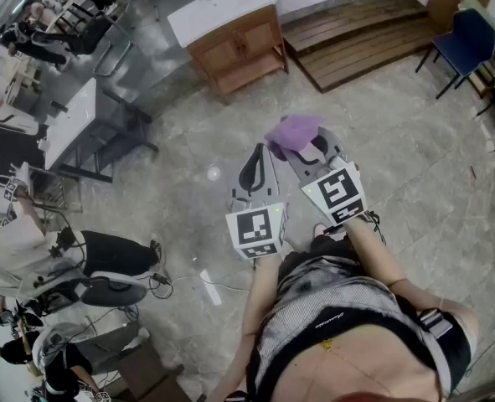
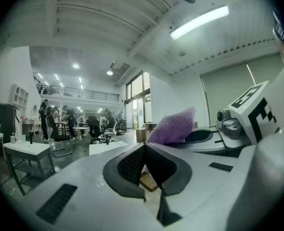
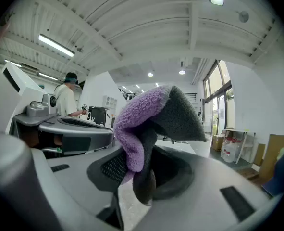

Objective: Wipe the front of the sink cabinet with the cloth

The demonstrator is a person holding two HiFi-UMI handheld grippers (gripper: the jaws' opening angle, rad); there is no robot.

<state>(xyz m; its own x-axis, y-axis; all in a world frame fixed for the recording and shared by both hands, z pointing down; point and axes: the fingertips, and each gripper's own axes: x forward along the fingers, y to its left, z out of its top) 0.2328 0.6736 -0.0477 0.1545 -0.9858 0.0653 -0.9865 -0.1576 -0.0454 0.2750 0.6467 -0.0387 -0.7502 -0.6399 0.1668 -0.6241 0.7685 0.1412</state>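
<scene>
1. I hold my left gripper out in front of my body. In the left gripper view its jaws stand together at the tips, and nothing is between them.
2. My right gripper is just beside the left one, at about the same height. Its marker cube faces up toward the head camera.
3. The right gripper is clamped on the cloth. The cloth is purple on one face and dark grey on the other. It stands folded and bunched above the jaws, and a short end hangs below the pads.
4. In the head view the cloth shows as a purple lump at the tip of the right gripper. In the left gripper view it rises beyond the left jaws.
5. The sink cabinet stands on the stone floor ahead of me, well apart from both grippers. It has a white top and a wooden body with panelled fronts. The cloth is not touching it.
6. A low wooden platform lies just beside the cabinet on my right. A blue chair stands beyond the platform.
7. On my left stands a white table. Seated people are near it.
</scene>
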